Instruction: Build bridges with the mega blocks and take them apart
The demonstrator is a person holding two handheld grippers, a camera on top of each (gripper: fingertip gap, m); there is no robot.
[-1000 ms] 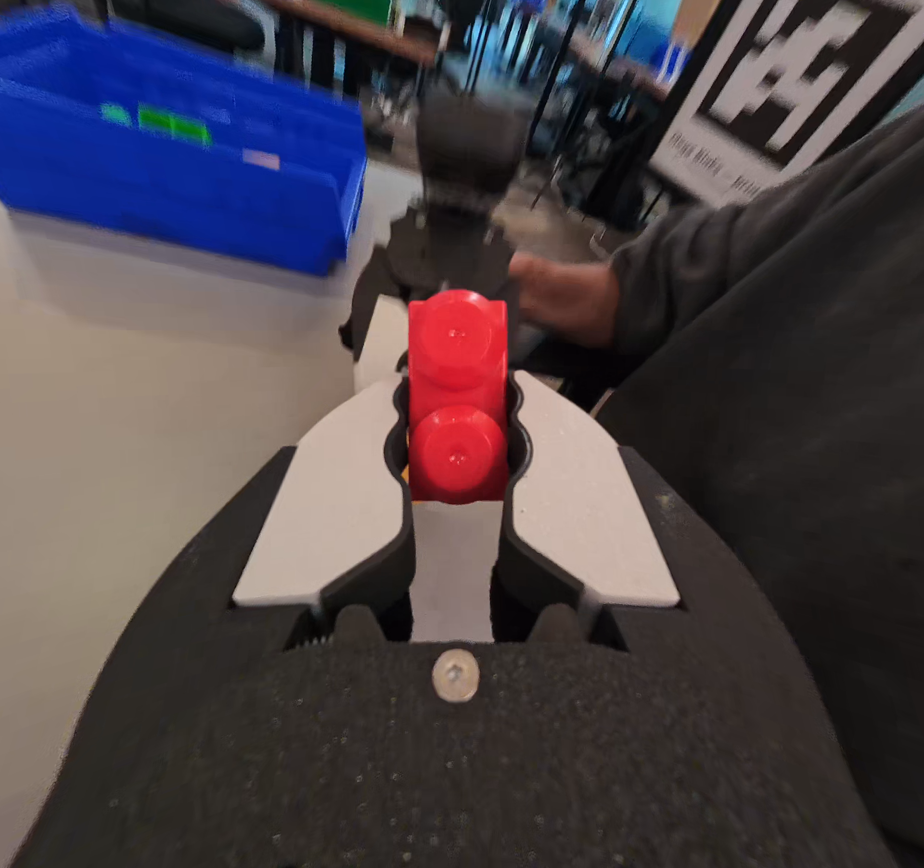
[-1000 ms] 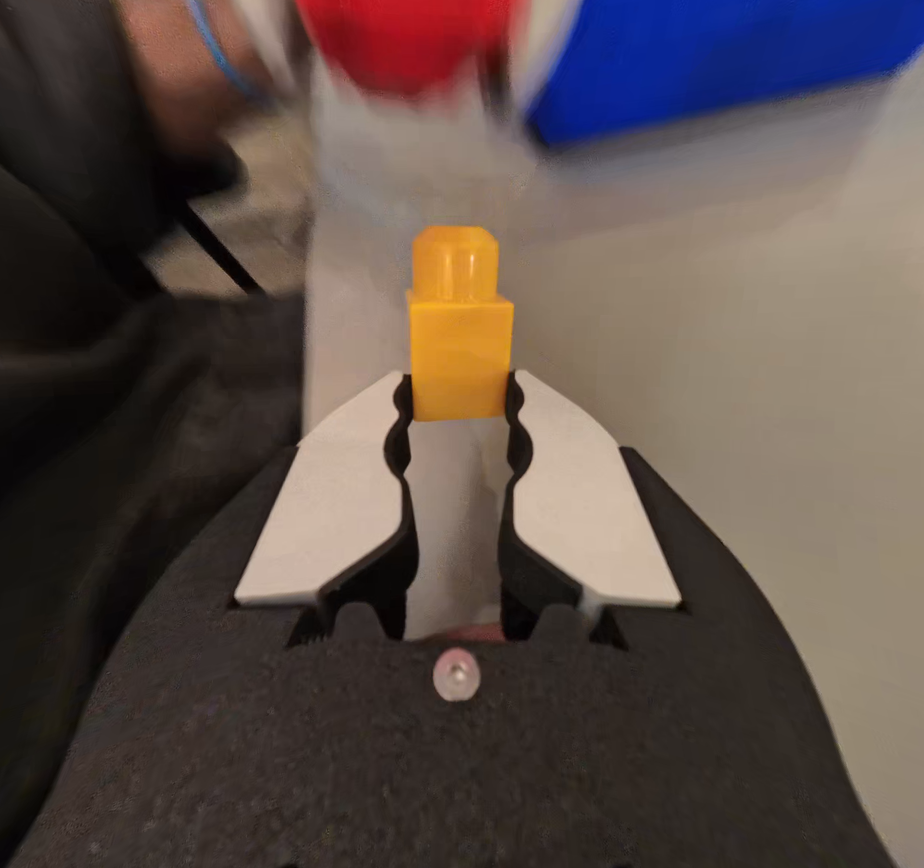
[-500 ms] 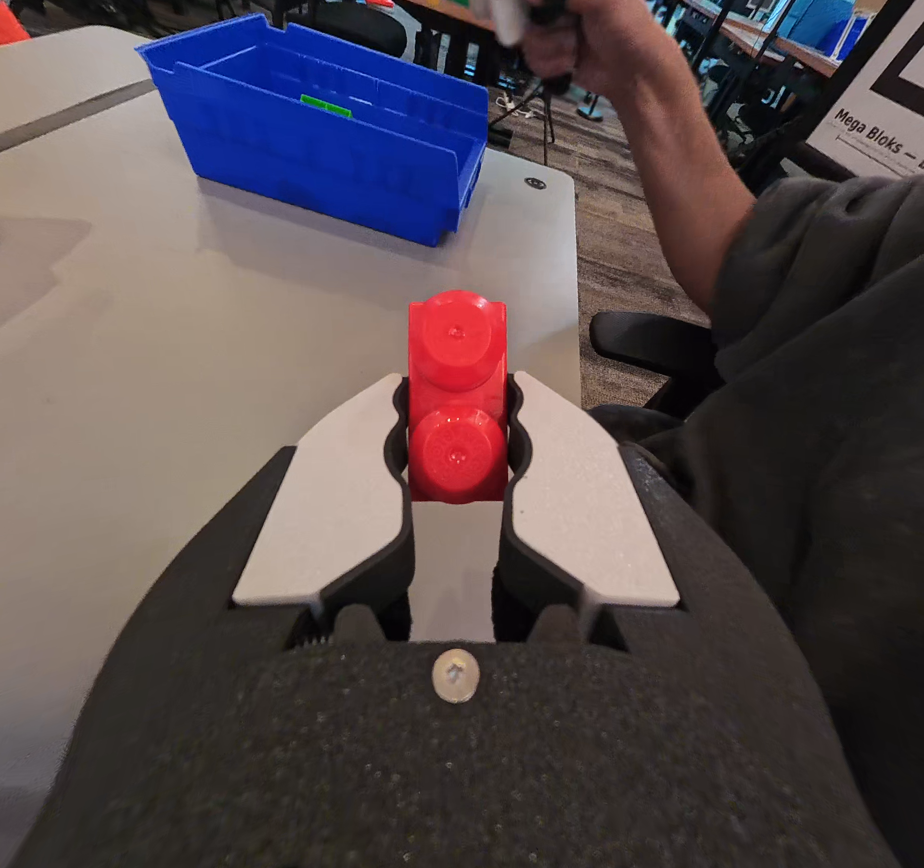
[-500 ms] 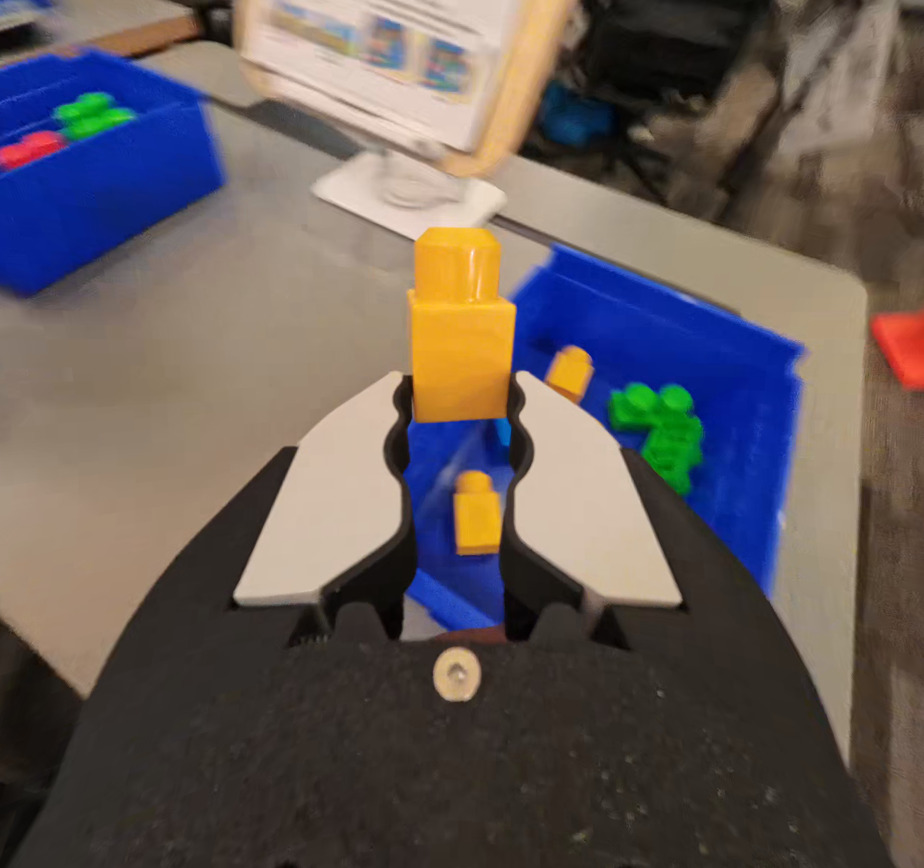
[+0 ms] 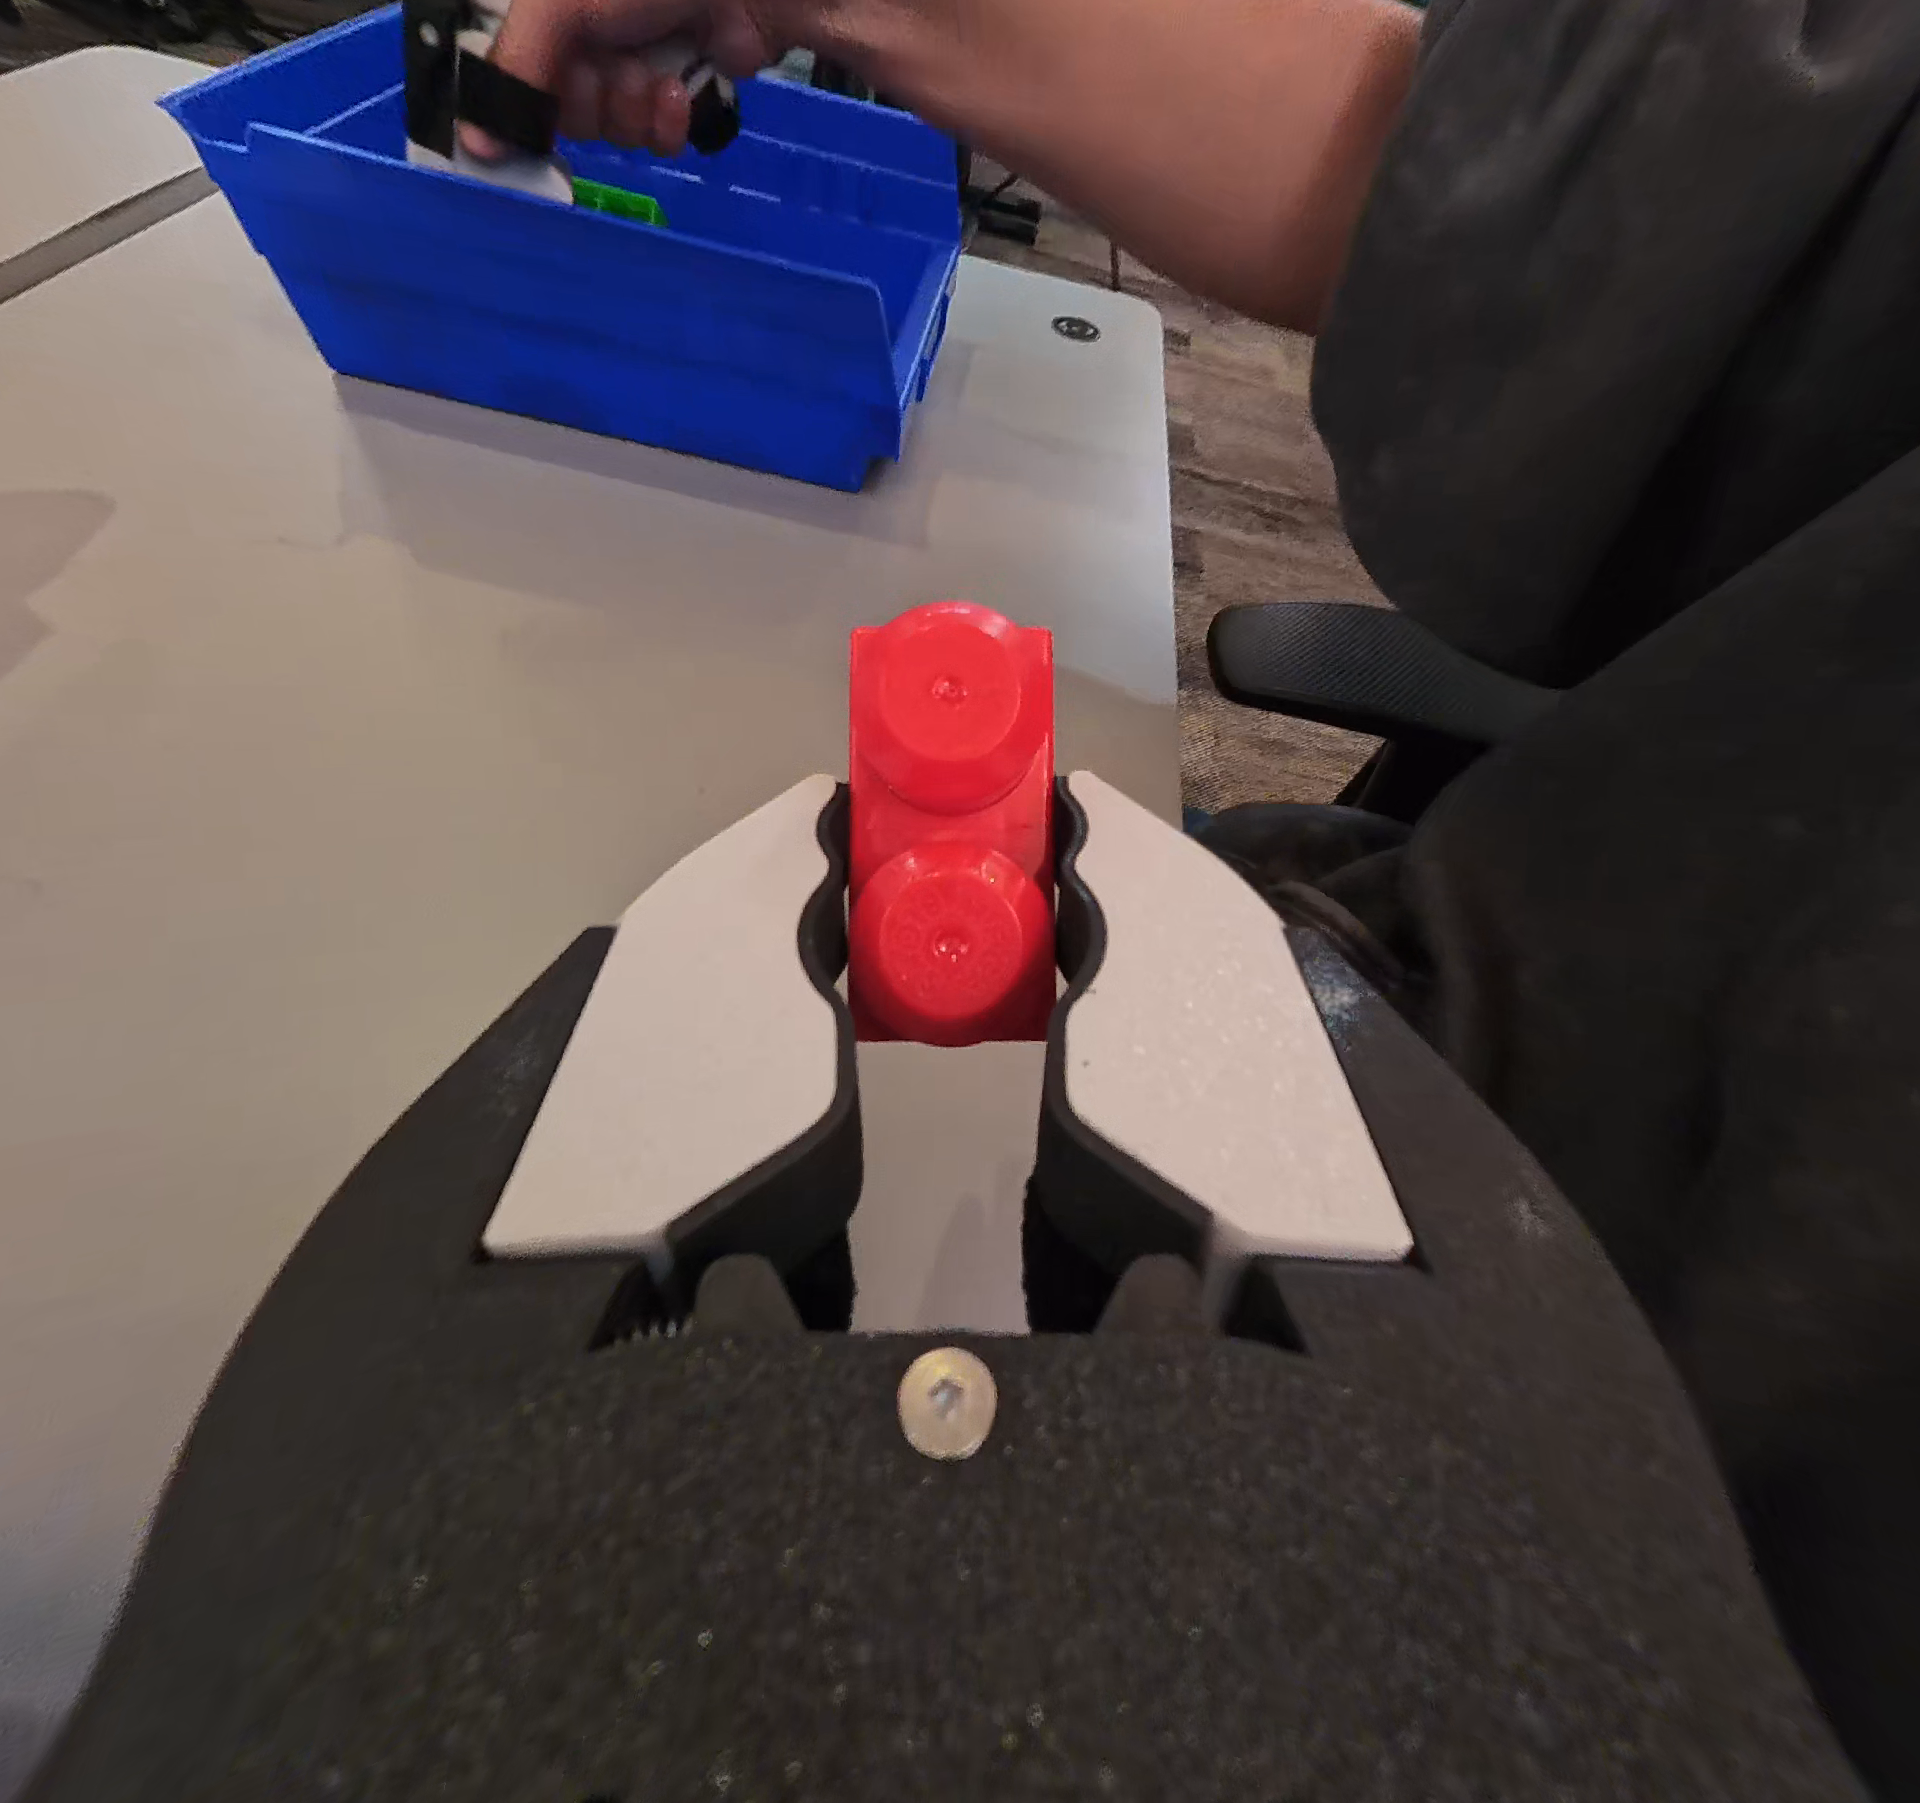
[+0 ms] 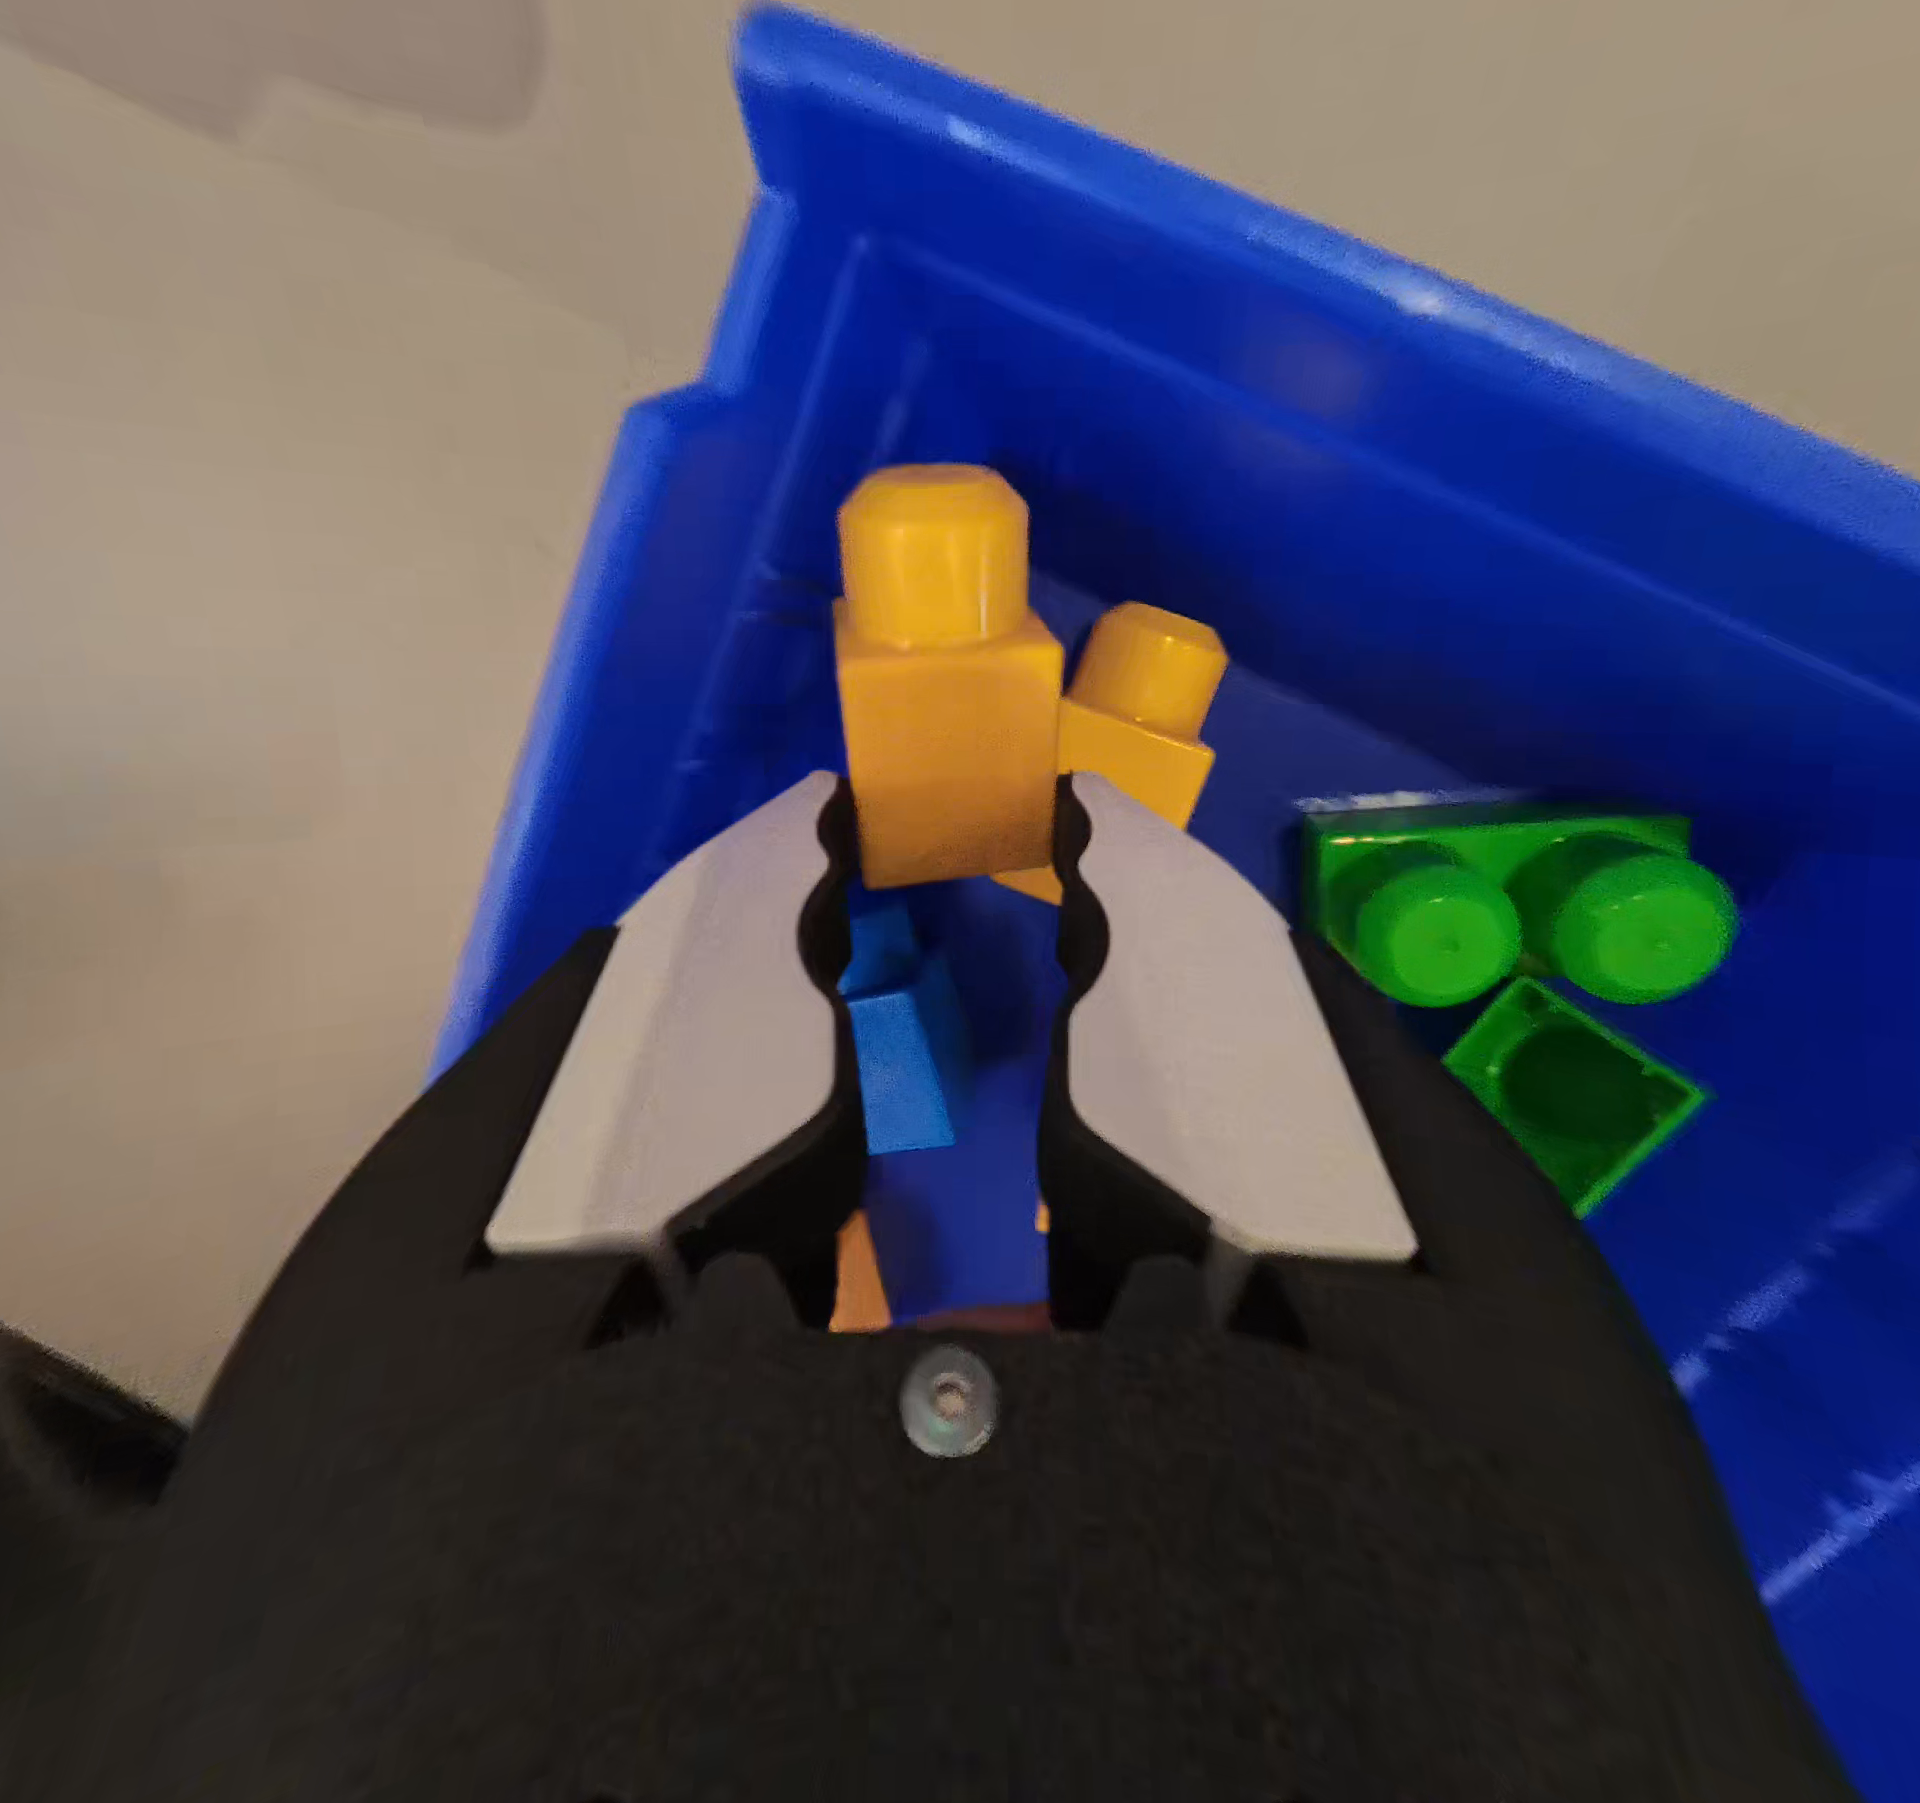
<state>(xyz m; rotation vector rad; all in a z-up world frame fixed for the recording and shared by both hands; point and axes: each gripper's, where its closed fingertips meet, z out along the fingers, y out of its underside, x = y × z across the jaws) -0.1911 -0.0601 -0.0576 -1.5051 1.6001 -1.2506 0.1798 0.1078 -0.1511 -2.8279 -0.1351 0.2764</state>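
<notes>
The left gripper [image 5: 948,880] is clamped on a red two-stud plastic block [image 5: 948,823] at frame centre, above the pale grey surface [image 5: 312,714]. The right gripper [image 6: 951,818], closed around a yellow single-stud plastic block [image 6: 940,714], hangs over the blue plastic bin [image 6: 1351,423]. Inside the bin, a second yellow block [image 6: 1138,704] lies just right of the held one, with green blocks [image 6: 1507,912] at the frame's right.

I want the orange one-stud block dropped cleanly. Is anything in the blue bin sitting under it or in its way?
Partly. The orange one-stud block held in the right gripper hangs inside the blue plastic bin, with another orange block right beside it and a blue block below the jaws. Green blocks lie off to the side.
</notes>
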